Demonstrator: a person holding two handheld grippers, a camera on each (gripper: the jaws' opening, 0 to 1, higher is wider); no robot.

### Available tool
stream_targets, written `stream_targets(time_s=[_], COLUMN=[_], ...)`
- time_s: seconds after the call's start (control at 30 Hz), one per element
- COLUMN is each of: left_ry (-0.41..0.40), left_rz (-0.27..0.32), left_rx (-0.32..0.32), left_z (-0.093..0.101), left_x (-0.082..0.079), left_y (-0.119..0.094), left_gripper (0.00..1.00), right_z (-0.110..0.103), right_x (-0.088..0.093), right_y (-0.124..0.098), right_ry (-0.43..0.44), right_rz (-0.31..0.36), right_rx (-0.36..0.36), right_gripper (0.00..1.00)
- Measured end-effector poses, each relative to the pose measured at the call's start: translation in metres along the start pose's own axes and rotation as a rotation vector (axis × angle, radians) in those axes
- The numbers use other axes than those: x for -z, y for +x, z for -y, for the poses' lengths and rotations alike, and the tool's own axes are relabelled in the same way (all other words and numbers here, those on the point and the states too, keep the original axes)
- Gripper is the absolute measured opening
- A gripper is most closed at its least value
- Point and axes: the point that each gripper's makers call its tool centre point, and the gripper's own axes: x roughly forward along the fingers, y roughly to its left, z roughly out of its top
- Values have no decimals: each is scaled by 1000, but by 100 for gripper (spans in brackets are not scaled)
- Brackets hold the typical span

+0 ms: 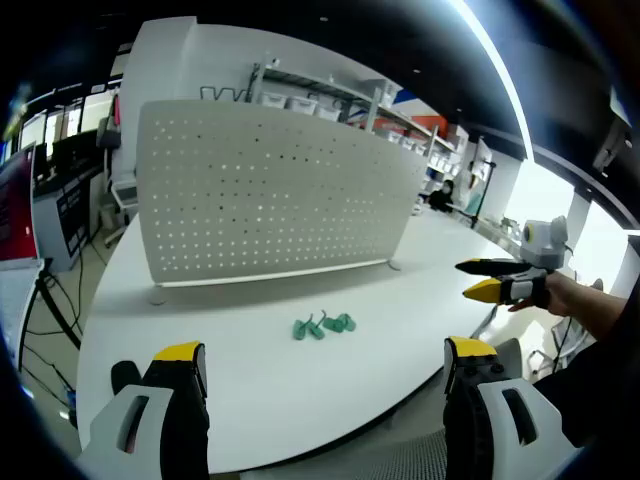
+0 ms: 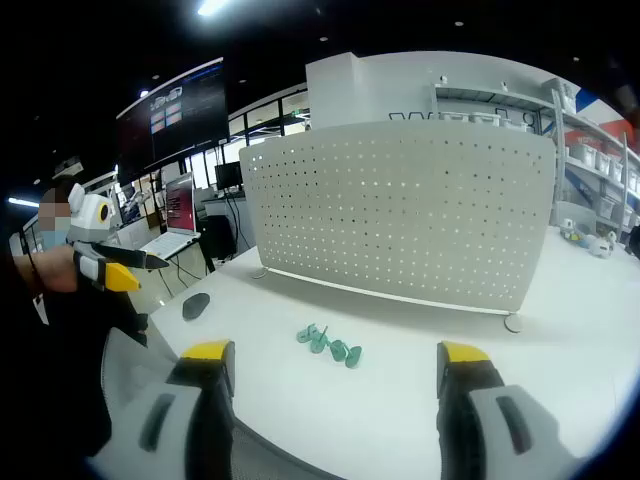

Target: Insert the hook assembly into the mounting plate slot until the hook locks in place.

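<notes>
**Both grippers empty, hooks waiting in front of the pegboard**

A white table carries an upright perforated pegboard, which serves as the mounting plate; it stands on small feet toward the far side. In the right gripper view the same pegboard spans most of the width. On the bare top just near of the board lies a small cluster of green hooks, seen again as, well apart from both tools.

The left gripper has its jaws wide apart and nothing between them. The right gripper is likewise spread and empty. Each also appears from the side in the other's view: the right gripper at the right edge, held in a hand, its jaws parted; the left one at the far left, where its jaw state is harder to read.

The step in hand, as I judge it, is picking up one hook. It would go best by lowering one gripper onto a single hook at the edge of the cluster, closing on its body so the mounting end stays free, then presenting that end square to a hole. The other gripper could steady the board against tipping.

Hard to make out: how many hooks lie in the cluster, which way each faces, and the shape of their locking ends. A dark oval object on the table's left edge is too small to identify.
</notes>
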Motion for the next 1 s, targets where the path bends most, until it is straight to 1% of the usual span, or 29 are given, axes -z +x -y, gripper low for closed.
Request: stream_targets(time_s=[0.1, 0.2, 0.33, 0.5, 0.63, 0.83, 1.0], left_ry=[-4, -13, -15, -18, -15, -3, -16], left_rz=[-4, -2, -12, -23, -21, -24, -26], left_rx=[-7, -12, -13, 6, 18, 33, 37], left_z=[-4, -8, -10, -5, -2, 1, 3], left_x=[1, 1, 4, 8, 7, 8, 11], left_y=[-2, -4, -3, 2, 2, 3, 2], left_gripper=[100, 100, 100, 100, 100, 100, 100], right_z=[-2, -3, -4, -3, -3, -4, -4], right_x=[-1, 5, 8, 13, 17, 13, 15], right_y=[0, 1, -1, -4, -5, -8, -10], right_ry=[-8, 5, 21, 30, 45, 40, 41], right_rz=[6, -14, -20, -23, -33, -30, -33], right_rx=[1, 0, 4, 15, 18, 17, 23], right_gripper=[79, 79, 78, 78, 78, 77, 77])
